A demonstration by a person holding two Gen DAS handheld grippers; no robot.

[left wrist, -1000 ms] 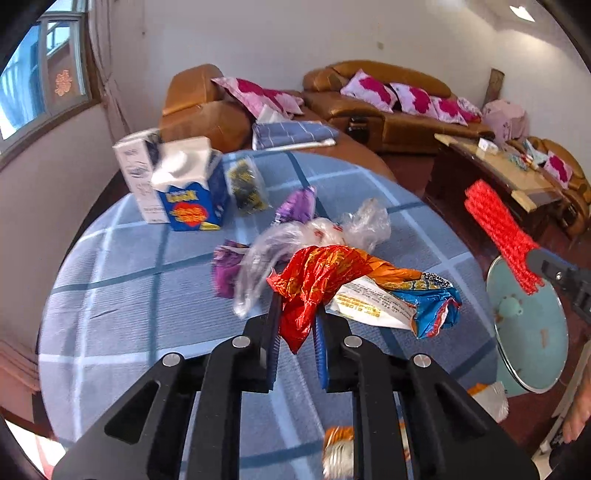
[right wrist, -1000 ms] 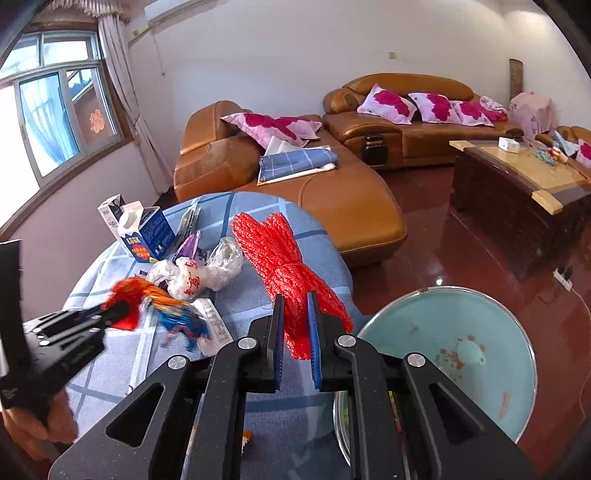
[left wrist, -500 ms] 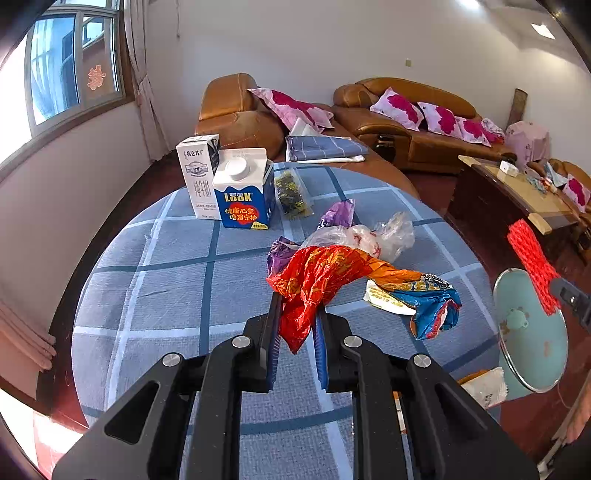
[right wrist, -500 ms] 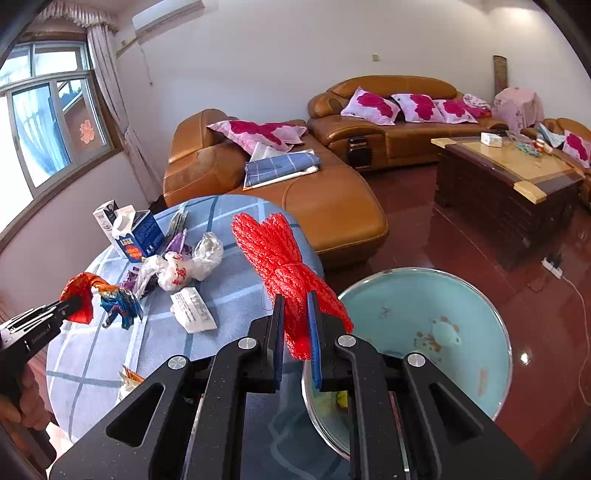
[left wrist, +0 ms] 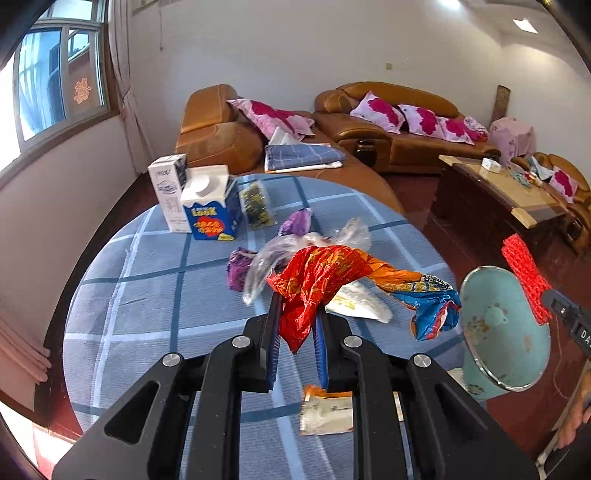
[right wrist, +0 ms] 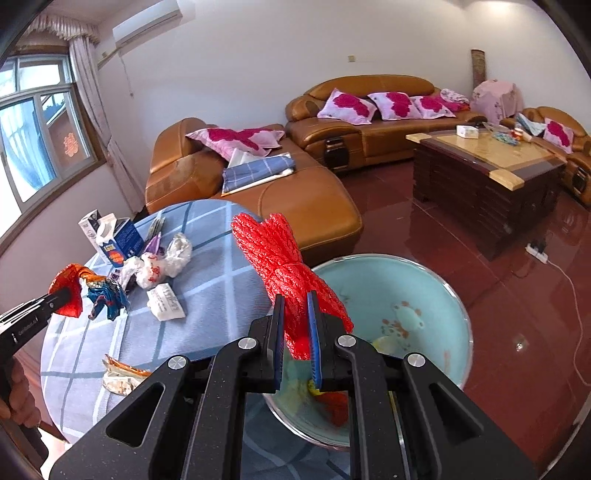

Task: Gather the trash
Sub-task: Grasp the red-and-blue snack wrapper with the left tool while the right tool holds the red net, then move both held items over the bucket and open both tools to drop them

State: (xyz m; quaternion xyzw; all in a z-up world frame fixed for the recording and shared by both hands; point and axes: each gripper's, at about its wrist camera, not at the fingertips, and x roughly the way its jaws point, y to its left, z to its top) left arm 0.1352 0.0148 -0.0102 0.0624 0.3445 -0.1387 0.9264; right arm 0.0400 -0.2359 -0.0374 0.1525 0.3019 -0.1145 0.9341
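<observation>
As before, red wrapper [left wrist: 314,273] clamped, higher.

This is a home living room. Tan leather sofas [right wrist: 373,107] with pink flowered cushions [right wrist: 347,105] line the white walls, a dark wooden coffee table [right wrist: 484,173] stands on the shiny red floor [right wrist: 424,236], curtains [right wrist: 88,85] hang by the window [right wrist: 33,125], and an air conditioner [right wrist: 147,20] sits high up. A checked blue cloth covers the round tabletop [left wrist: 147,280].
</observation>
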